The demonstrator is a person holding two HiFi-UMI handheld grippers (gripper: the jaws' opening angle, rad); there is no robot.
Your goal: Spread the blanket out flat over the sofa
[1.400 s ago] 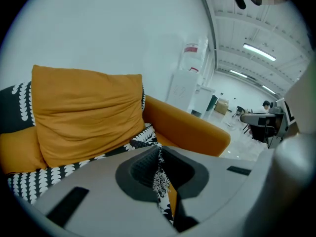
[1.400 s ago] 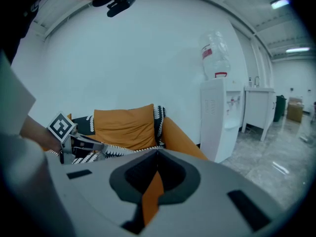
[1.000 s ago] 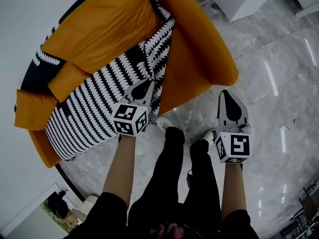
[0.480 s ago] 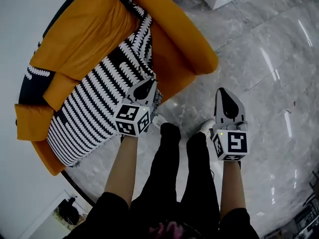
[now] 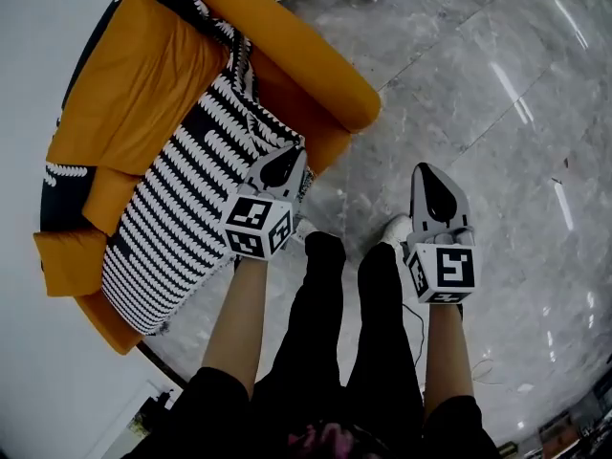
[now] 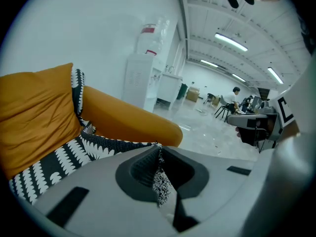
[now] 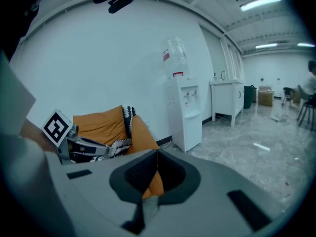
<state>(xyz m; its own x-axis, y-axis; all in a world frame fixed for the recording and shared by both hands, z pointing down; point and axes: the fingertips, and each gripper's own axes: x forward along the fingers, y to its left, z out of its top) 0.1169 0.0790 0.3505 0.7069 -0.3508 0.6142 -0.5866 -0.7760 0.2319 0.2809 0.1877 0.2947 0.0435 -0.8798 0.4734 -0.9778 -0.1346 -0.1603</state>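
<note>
A black-and-white patterned blanket (image 5: pixel 182 208) lies over the seat of an orange sofa (image 5: pixel 134 75) at the upper left of the head view. Part of it runs up between the back cushion and the right armrest. My left gripper (image 5: pixel 284 159) is at the seat's front right corner, shut on the blanket's edge. In the left gripper view a fold of speckled cloth (image 6: pixel 160 181) hangs pinched between the jaws of that gripper (image 6: pixel 159 149). My right gripper (image 5: pixel 427 175) hovers over the floor to the right, shut and empty. The right gripper (image 7: pixel 157 153) shows only the sofa beyond its jaws.
The person's legs (image 5: pixel 354 333) stand between the grippers on the grey marble floor (image 5: pixel 497 113). A white water dispenser (image 7: pixel 180 107) and a white cabinet (image 7: pixel 227 100) stand by the wall past the sofa's right armrest (image 5: pixel 306 65). A seated person (image 6: pixel 234 95) is far off.
In the head view the sofa has slid up and left and turned. The left gripper stayed clamped on the blanket at the seat's front right corner; the right one stayed shut above the floor.
</note>
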